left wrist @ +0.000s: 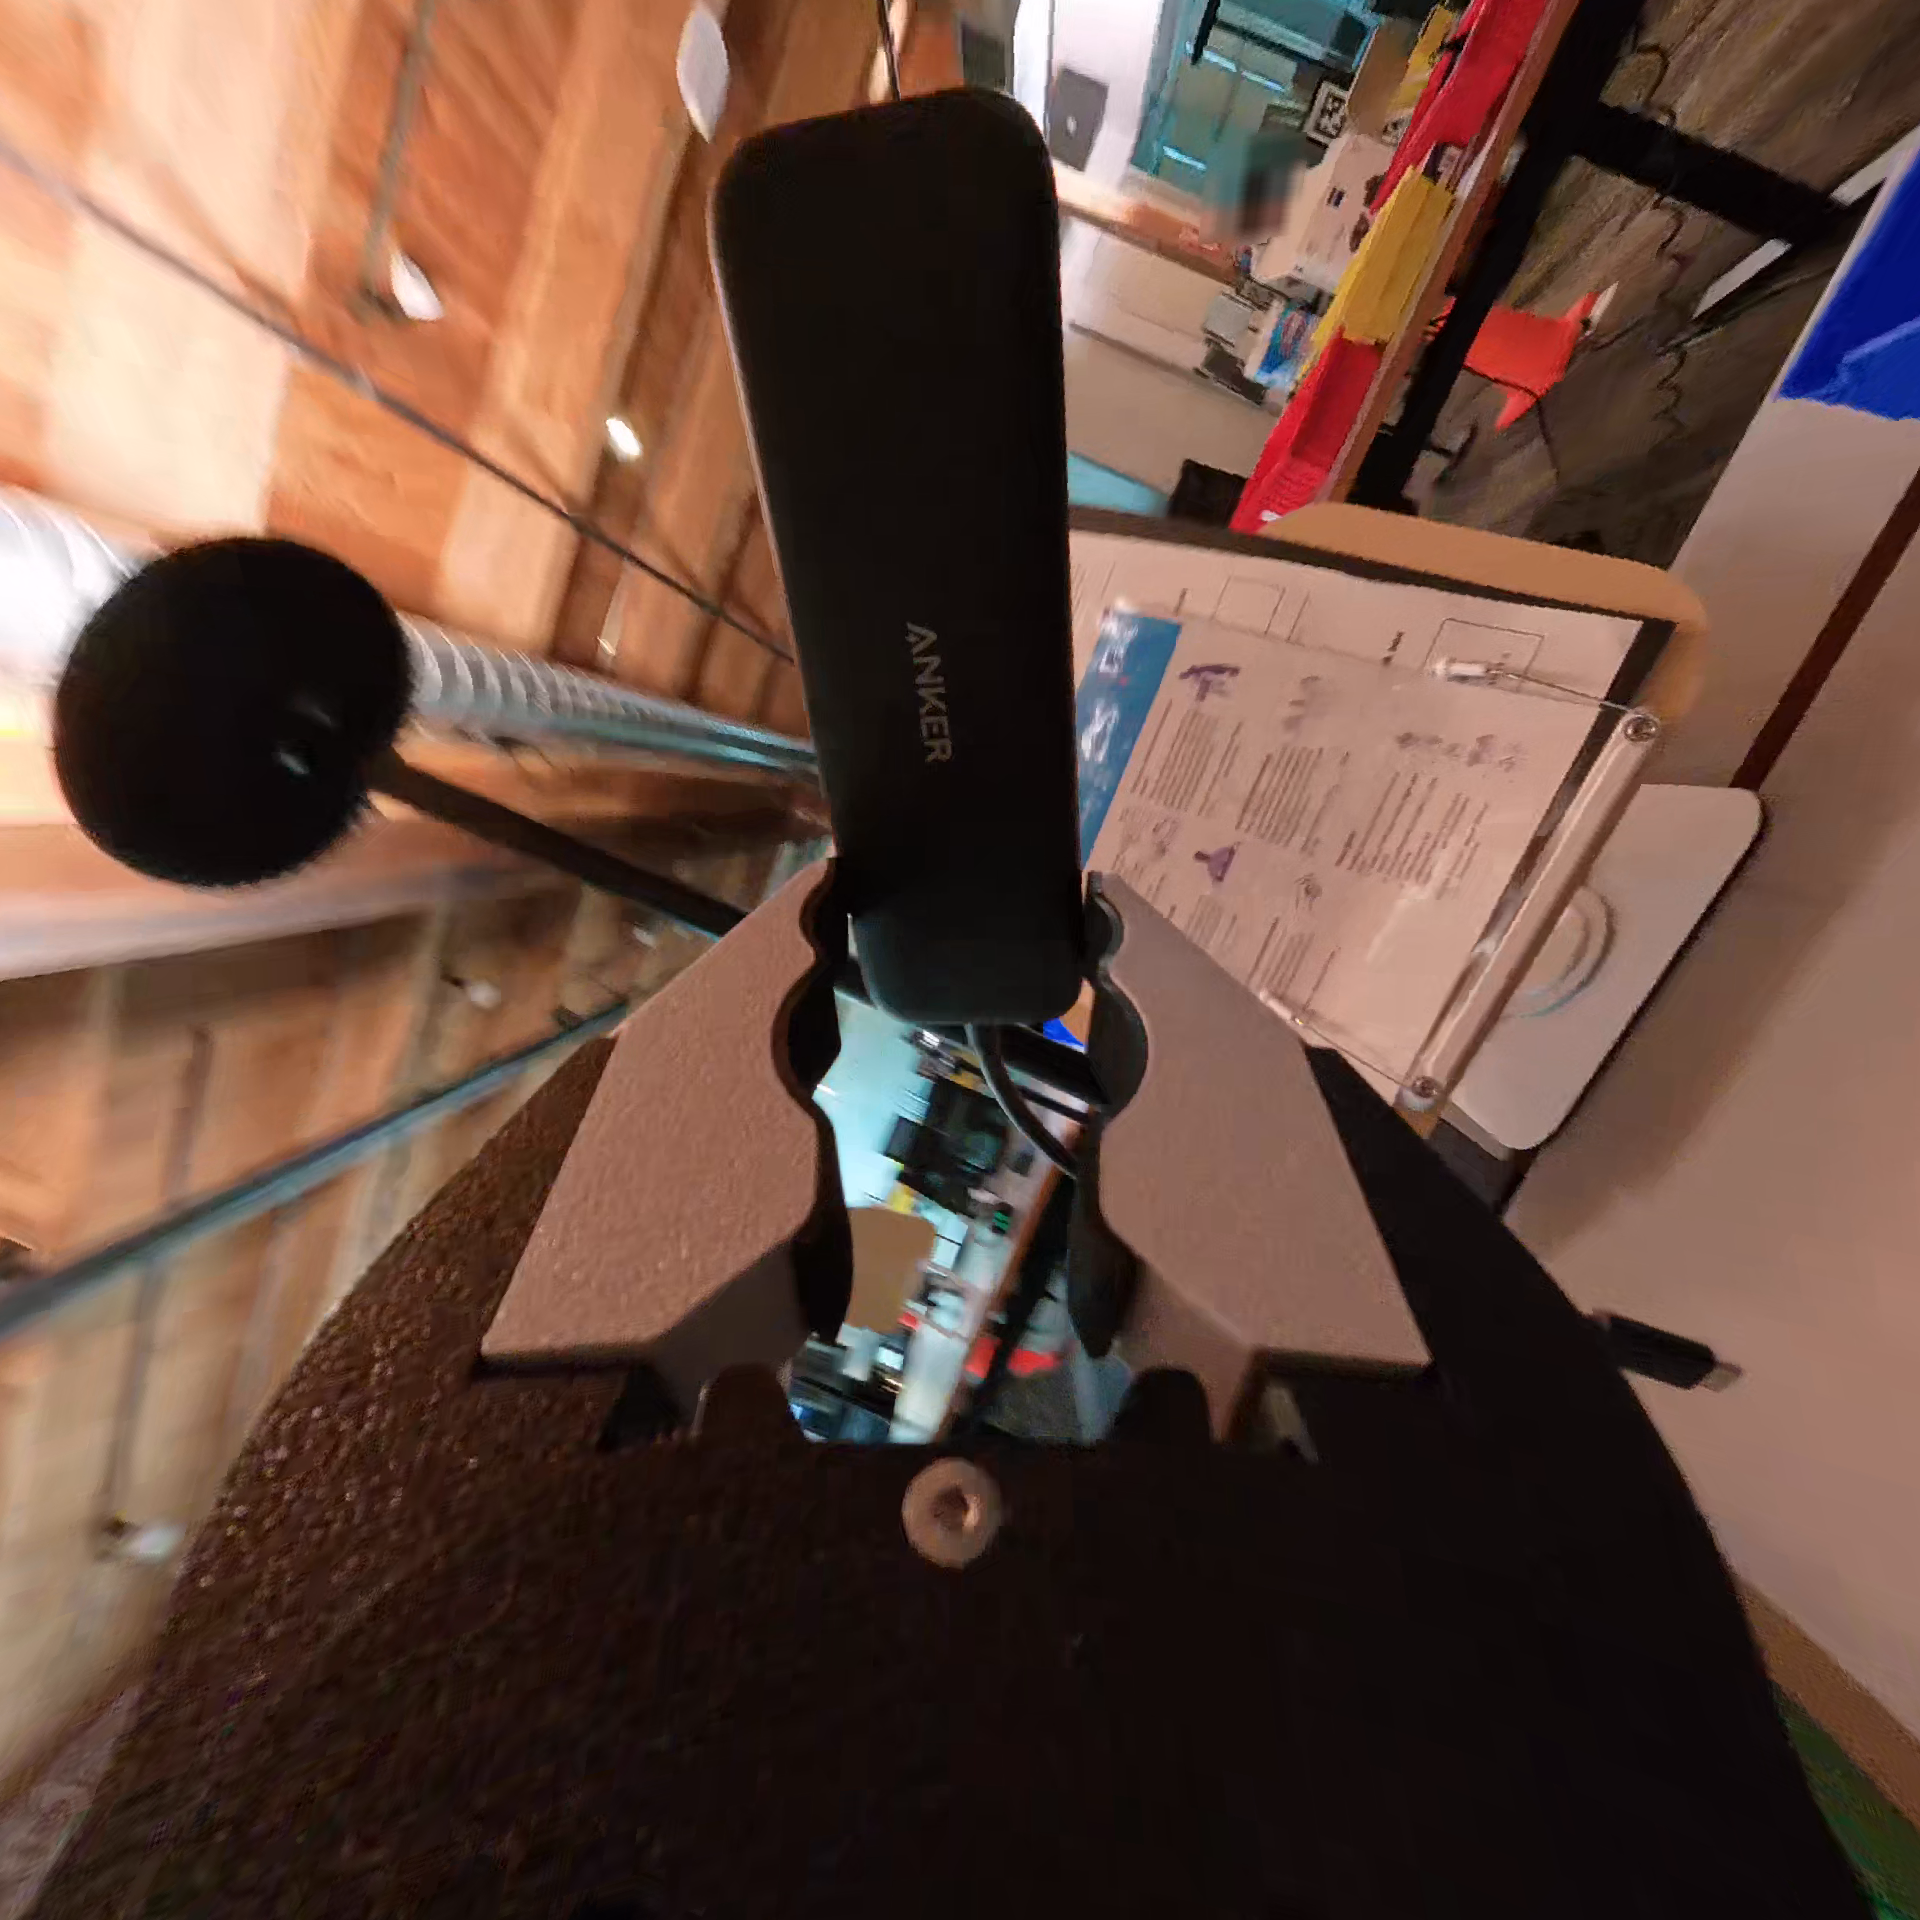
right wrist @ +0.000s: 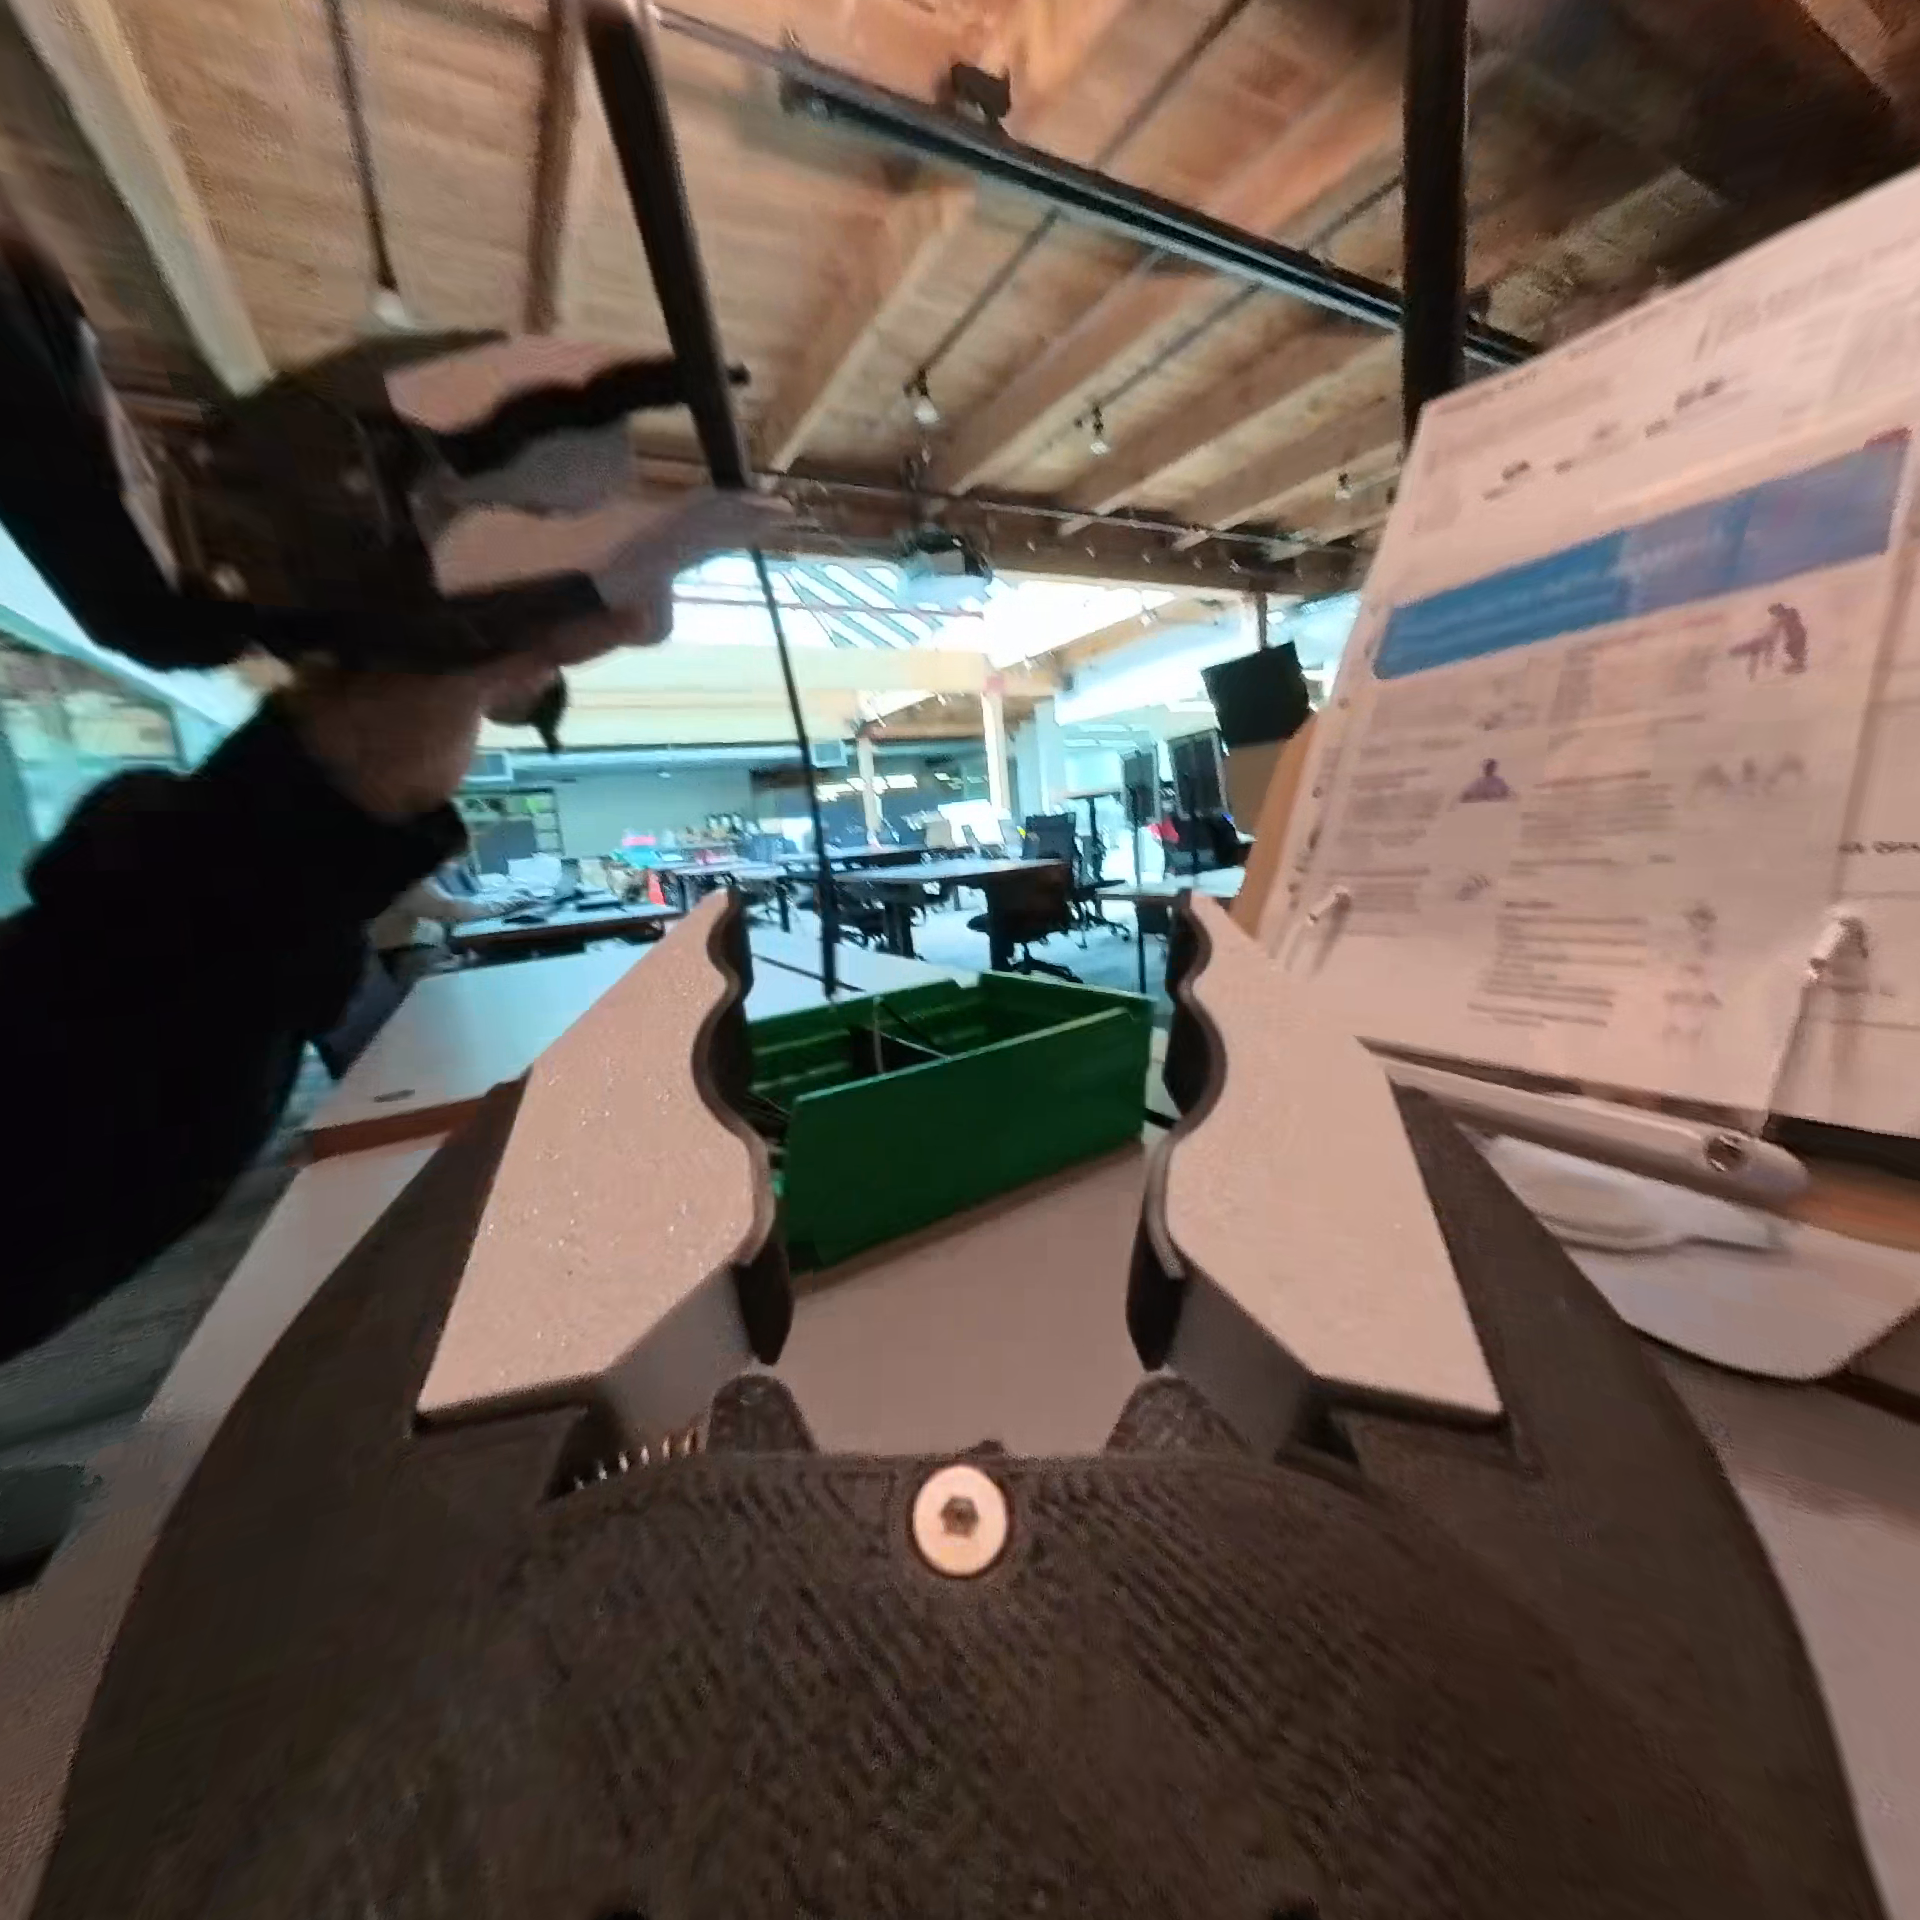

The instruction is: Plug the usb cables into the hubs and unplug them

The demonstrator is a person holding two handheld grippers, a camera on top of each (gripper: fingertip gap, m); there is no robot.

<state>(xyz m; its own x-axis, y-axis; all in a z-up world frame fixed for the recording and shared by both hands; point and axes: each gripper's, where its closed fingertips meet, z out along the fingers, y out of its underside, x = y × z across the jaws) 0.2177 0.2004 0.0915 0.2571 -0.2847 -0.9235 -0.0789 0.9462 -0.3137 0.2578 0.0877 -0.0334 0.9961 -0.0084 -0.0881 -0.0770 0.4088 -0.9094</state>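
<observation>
A black USB hub (left wrist: pixel 904 540) was clamped by its lower end between the closed jaws of the left gripper (left wrist: pixel 961 914), raised high above the table (right wrist: pixel 966 1320). The right gripper (right wrist: pixel 961 945) was held with jaws wide apart and empty, pointed toward a green bin (right wrist: pixel 966 1122).

Left wrist view: camera sits behind its own fingers, rolled sideways and pitched up toward the wooden ceiling (left wrist: pixel 343 343); the hub (left wrist: pixel 914 540) fills the centre, very close. Right wrist view: camera level behind its own fingers, facing across the table into the open room, green box (right wrist: pixel 966 1101) near ahead. Shared: the printed sheet on its stand (left wrist: pixel 1340 810) (right wrist: pixel 1621 769), right of each gripper, and the ceiling.
</observation>
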